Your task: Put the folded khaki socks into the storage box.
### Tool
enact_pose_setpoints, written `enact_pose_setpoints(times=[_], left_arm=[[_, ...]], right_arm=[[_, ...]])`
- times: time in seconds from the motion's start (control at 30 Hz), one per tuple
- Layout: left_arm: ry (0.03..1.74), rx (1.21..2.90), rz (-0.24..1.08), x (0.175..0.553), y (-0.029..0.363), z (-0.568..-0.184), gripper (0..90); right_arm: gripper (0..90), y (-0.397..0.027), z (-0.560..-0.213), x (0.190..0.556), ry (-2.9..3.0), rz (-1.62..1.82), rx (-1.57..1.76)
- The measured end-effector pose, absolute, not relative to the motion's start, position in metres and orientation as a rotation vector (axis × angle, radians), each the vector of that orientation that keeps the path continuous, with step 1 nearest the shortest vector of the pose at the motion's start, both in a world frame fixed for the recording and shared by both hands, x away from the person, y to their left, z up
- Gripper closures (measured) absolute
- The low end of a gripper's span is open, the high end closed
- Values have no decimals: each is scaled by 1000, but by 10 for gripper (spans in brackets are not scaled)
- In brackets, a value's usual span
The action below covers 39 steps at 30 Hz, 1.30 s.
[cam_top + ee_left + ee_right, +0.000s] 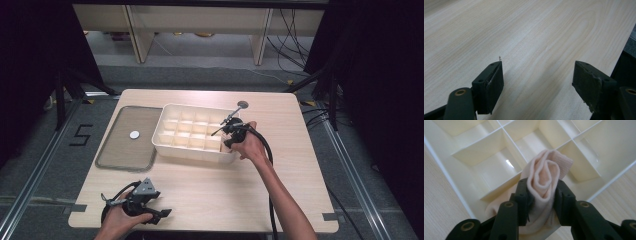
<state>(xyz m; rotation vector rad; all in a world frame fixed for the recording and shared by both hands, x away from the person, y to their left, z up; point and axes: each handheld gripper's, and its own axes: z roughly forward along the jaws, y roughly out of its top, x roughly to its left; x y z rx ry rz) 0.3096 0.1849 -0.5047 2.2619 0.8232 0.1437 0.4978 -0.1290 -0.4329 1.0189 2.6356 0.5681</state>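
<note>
A rolled pale pink cloth (546,173) sits between the jaws of my right gripper (541,191), whose pads press on its sides. Its lower end hangs into a compartment near the corner of the cream divider box (446,173). In the high view my right gripper (229,135) is over the front right corner of the box (165,144). Near the table's front left edge, my left gripper (161,214) rests in the hand. Its jaws (537,75) stand wide apart over bare wood with nothing between them.
A flat clear lid with a dark rim (107,152) lies left of the box, with a small white disc (134,134) on it. A round grommet (242,104) sits in the table behind the box. Cables run on the floor at the far right.
</note>
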Motion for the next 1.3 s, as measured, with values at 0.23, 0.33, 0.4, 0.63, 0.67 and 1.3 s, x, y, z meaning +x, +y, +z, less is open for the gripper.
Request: enact_pose_setpoints(times=[0.23, 0.33, 0.4, 0.63, 0.67, 1.3], left_arm=[[829, 2260, 142, 309, 185, -504, 243], [833, 2256, 141, 309, 184, -504, 244], [826, 2259, 141, 310, 185, -504, 243], [826, 2261, 149, 309, 184, -504, 244], [823, 2263, 148, 310, 184, -504, 244], [843, 2247, 151, 308, 184, -504, 244]], right_arm=[[613, -133, -422, 497, 2622, 634, 1051], [733, -135, -408, 496, 2628, 696, 1079], [791, -134, -409, 498, 2638, 684, 1042], [835, -129, -420, 497, 2679, 605, 1119], [837, -129, -421, 497, 2682, 598, 1116], [820, -123, -446, 503, 2770, 570, 1103]])
